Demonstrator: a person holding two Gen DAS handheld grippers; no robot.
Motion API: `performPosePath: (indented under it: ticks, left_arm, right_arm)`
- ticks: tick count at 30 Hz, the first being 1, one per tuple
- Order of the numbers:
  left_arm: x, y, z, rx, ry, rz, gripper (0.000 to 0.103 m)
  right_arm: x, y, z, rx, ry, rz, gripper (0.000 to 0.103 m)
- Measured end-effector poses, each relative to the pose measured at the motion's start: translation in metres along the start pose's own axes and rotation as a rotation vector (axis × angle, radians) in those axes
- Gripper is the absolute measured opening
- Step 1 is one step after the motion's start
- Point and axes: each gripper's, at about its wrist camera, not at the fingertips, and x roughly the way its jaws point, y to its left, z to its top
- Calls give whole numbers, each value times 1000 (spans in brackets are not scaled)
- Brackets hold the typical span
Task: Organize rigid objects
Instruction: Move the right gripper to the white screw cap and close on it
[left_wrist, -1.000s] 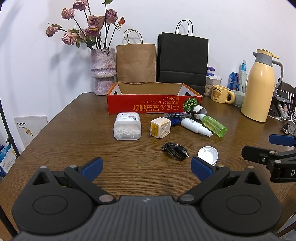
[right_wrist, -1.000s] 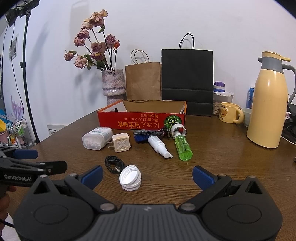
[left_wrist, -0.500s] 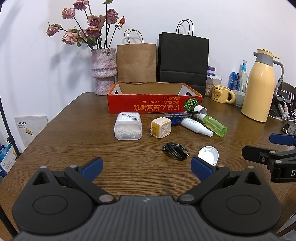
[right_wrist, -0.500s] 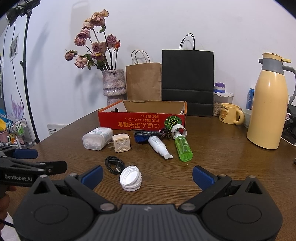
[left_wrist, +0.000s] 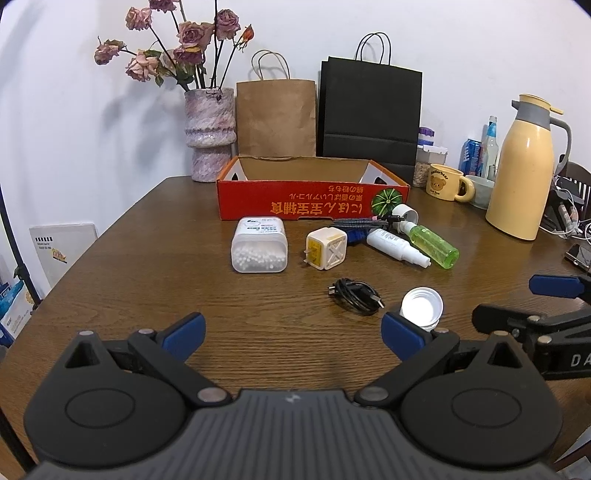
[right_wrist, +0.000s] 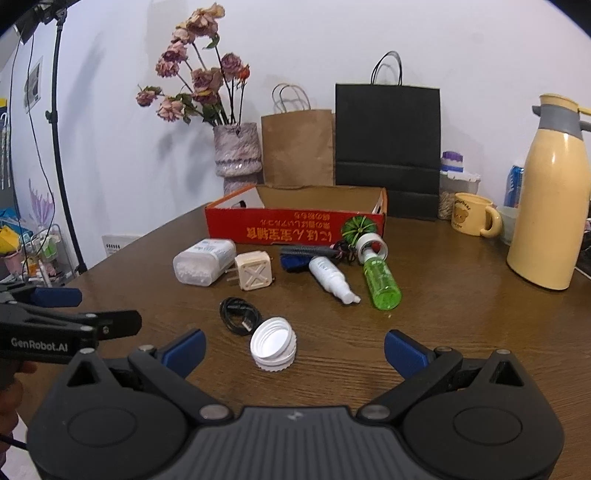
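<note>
An open red cardboard box (left_wrist: 295, 201) (right_wrist: 295, 229) stands mid-table. In front of it lie a clear tub of white beads (left_wrist: 259, 250) (right_wrist: 204, 261), a cream plug adapter (left_wrist: 327, 248) (right_wrist: 254, 270), a white spray bottle (left_wrist: 397, 246) (right_wrist: 330, 275), a green bottle (left_wrist: 432, 245) (right_wrist: 380, 280), a dark brush (right_wrist: 306, 254), a coiled black cable (left_wrist: 355, 291) (right_wrist: 239, 315) and a white screw cap (left_wrist: 422, 307) (right_wrist: 274, 344). My left gripper (left_wrist: 291, 332) is open and empty, near the table's front. My right gripper (right_wrist: 293, 349) is open and empty, the cap lying between and just beyond its fingers.
A vase of dried roses (left_wrist: 210, 133), a brown paper bag (left_wrist: 275, 118) and a black paper bag (left_wrist: 369, 114) stand behind the box. A yellow thermos (left_wrist: 524, 170), a bear mug (left_wrist: 445, 182) and cans sit at the right. The right gripper shows in the left view (left_wrist: 546, 306).
Both grippers have eased slightly forward and down toward the table. All objects lie as they were.
</note>
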Motion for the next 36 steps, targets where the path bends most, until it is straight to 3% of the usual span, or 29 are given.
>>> performPosePath:
  ticks: [9,17,19,23,30,32,36]
  left_arm:
    - [6,11,0,-30,9,42,103]
    - [13,22,-3,-55,29,74,103]
    - [15,25,-4,-61,33,80,103]
    - [17,27,-5,-67,39,80,103]
    - [19,26,-5,-67,47,77,103]
    - [19,25,-4,-66,49,77,103]
    - [19,24,-4,-61,47,78,103]
  right_arm:
    - [38,12,-4,-52,65,18,101]
    - [73,18,-1,-103,107,9,83]
    - [75,19,-2,-111,104,11,82]
    - [80,19,1,-122,99,18,60]
    - [83,14,5,-99,100,48,33]
    - [84,11,5,-84,106,54,18]
    - [83,7,5,-66,95,64,11]
